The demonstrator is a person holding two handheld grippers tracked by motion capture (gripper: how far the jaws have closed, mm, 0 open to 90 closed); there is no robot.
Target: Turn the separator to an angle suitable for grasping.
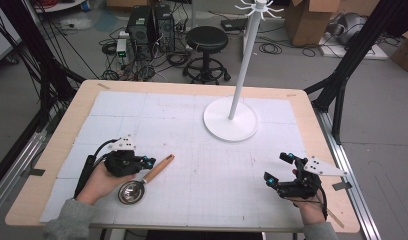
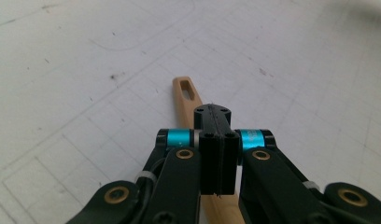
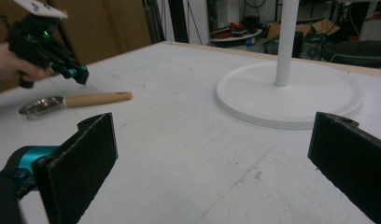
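Just past my left gripper (image 1: 148,162), at its two o'clock, the ladle's (image 1: 144,181) wooden handle runs away toward the stand (image 1: 230,119), bowl back by my palm. My jaws are pressed together above it, pinching nothing. My right gripper (image 1: 278,169) waits gaping, well apart.

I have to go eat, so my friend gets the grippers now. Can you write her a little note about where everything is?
Left gripper: jaws shut, hovering over the spoon's wooden handle, not gripping it.
Right gripper: jaws wide open, holding nothing, at the near right of the table.
Spoon: lying flat at the near left, metal bowl toward the person, handle pointing toward the white stand.
Done: nothing lifted yet.
Left: probably open the left jaws, grasp the handle, and pick the spoon up.
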